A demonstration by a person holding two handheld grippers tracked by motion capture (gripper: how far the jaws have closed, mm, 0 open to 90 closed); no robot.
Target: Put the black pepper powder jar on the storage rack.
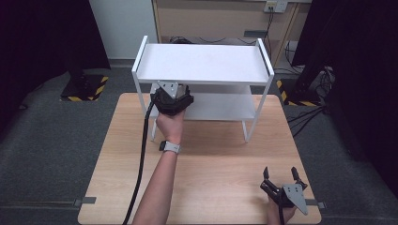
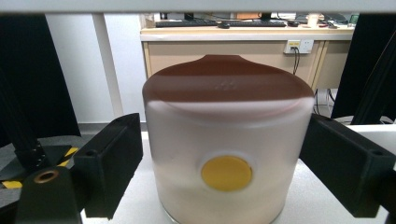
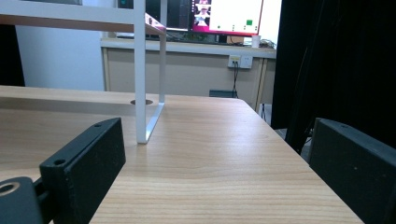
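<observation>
Black jaws of the left gripper (image 2: 219,163) stand released either side of the jar (image 2: 226,149), one at 9 o'clock and one at 3 o'clock, each with a thin gap to the wall; pads not pressing. No earlier picture to compare.

Jar: frosted, translucent body, brown lid (image 2: 229,81) with a small tab at 12 o'clock, yellow round sticker (image 2: 227,173) low on the front. It sits upright on the lower shelf of the white rack (image 1: 202,63), under the top board.

Handling, judged: rigid wall, smooth and likely slippery; probably light if empty, contents not readable. Best hold is across the mid-body below the lid, never by the lid, which may lift off.

Right gripper (image 1: 281,180) rests at 5 o'clock on the table (image 1: 220,154), jaws apart, nothing between them.
</observation>
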